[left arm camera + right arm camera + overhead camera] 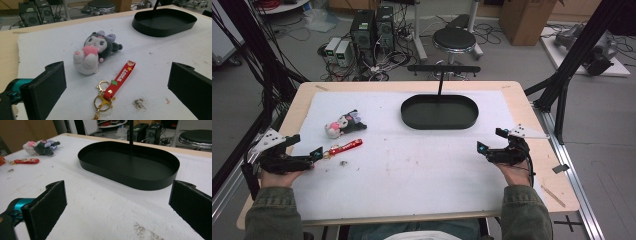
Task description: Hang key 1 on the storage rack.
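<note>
Your left gripper (307,151) rested low at the left edge of the white table cover (422,165), jaws spread wide with nothing between them. The red fabric key strap with a gold clasp (117,82) lay flat just in front of those jaws, touching neither. Just beyond the strap lay the small grey and white plush toy (96,53) (on its side). Your right gripper (489,142) also stood open and empty, near the black oval metal tray (130,165).
</note>
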The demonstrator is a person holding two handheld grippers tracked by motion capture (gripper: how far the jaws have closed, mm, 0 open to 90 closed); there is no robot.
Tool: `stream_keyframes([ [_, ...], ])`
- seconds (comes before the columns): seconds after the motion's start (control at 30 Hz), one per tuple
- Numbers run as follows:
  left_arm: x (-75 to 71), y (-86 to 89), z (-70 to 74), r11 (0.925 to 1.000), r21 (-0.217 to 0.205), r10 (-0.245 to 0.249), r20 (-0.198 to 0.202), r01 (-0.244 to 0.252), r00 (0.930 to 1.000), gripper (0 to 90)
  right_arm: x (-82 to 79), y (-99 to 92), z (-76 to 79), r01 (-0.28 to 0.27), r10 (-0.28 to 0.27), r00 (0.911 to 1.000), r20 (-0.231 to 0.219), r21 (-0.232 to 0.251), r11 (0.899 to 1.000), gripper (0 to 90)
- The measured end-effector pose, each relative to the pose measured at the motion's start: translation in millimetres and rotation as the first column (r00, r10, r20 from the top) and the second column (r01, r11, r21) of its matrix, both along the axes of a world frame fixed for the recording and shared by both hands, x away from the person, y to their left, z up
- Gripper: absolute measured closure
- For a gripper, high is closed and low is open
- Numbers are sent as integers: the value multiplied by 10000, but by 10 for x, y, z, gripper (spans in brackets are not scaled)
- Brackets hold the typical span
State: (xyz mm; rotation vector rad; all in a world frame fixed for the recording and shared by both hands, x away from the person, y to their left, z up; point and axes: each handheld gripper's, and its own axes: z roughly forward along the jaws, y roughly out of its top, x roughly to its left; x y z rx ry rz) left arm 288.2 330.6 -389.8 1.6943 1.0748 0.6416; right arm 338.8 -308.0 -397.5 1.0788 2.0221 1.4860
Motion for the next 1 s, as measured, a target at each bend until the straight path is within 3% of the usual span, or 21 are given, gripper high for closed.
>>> stream_keyframes([
  [0.33,-5,13,-10,9998,171,-29,-145,32,9999,21,-12,36,-1,-12,17,9998,190,-285,9996,4],
  [0.73,4,-11,-16,9996,272,-47,-257,54,9997,21,-15,30,-1,52,-51,10000,46,-180,9998,4],
  [1.0,43,-74,-40,9972,659,-311,-541,346,9980,21,-22,19,-13,69,-67,9998,183,-147,9999,3],
])
